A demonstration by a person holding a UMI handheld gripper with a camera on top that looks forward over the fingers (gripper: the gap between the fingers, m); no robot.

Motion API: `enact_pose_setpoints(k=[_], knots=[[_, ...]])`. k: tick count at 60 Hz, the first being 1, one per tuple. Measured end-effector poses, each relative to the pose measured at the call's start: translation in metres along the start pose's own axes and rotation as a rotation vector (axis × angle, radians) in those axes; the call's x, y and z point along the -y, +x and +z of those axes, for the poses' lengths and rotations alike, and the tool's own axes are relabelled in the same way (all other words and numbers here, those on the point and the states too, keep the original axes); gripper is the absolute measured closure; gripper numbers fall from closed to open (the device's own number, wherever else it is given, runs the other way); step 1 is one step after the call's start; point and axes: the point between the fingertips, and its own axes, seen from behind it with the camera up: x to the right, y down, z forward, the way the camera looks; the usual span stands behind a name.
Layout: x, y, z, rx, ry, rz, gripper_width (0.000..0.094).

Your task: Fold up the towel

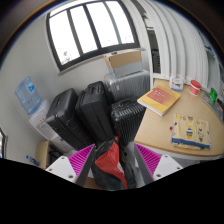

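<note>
Your gripper [113,165] sits low in the frame, its two magenta pads [68,162] flaring out to the lower left and lower right, and the jaws look drawn in on a bunched piece of red cloth [107,160], apparently the towel, which hangs between them at bottom centre with a red fold showing just right of the middle. The exact contact of each finger on the cloth is partly hidden by dark gripper parts, so you can only say it appears pinched. Just above the fingers, in the centre of the frame, three black suitcases [92,112] stand side by side, with a silver hard-shell case [128,82] behind them toward centre right. In the upper half a large window [90,28] with bright panes fills the wall. At the left edge, mid-height, you see a water dispenser bottle [28,95], pale blue. To the right, a light wooden table [175,140] curves through the frame; on it lie a yellow book [158,98], a small red cup [193,86] further up right, and a white printed sheet [188,131] with small coloured marks at the lower right.
</note>
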Motion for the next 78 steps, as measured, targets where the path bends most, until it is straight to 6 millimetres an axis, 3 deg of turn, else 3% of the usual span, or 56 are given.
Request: enact_pose_setpoints(k=[7,19,28,38,41,42,46,47,56,67,71,78], knots=[[-0.001,0.033,0.003,-0.062,-0.004,0.015,0.0138],[0.013,0.146,0.026,-0.219,0.007,0.034,0.0137],[0.020,0.213,0.050,-0.301,-0.011,0.083,0.0164],[0.014,0.278,0.079,-0.404,-0.027,-0.031,0.0256],[-0.004,0.288,0.090,-0.412,-0.067,-0.076,0.0400],[0.003,0.284,0.091,-0.382,-0.049,-0.087,0.0459],[0.008,0.291,0.094,-0.386,0.005,-0.161,0.0854],[0.006,0.301,0.091,-0.427,0.004,-0.178,0.0902],[0.005,0.306,0.089,-0.494,0.042,-0.195,0.0915],[0.008,0.303,0.090,-0.419,0.002,-0.087,0.0926],[0.027,0.300,0.078,-0.378,0.043,-0.026,0.0926],[0.069,0.316,0.039,-0.399,0.145,0.003,0.0926]])
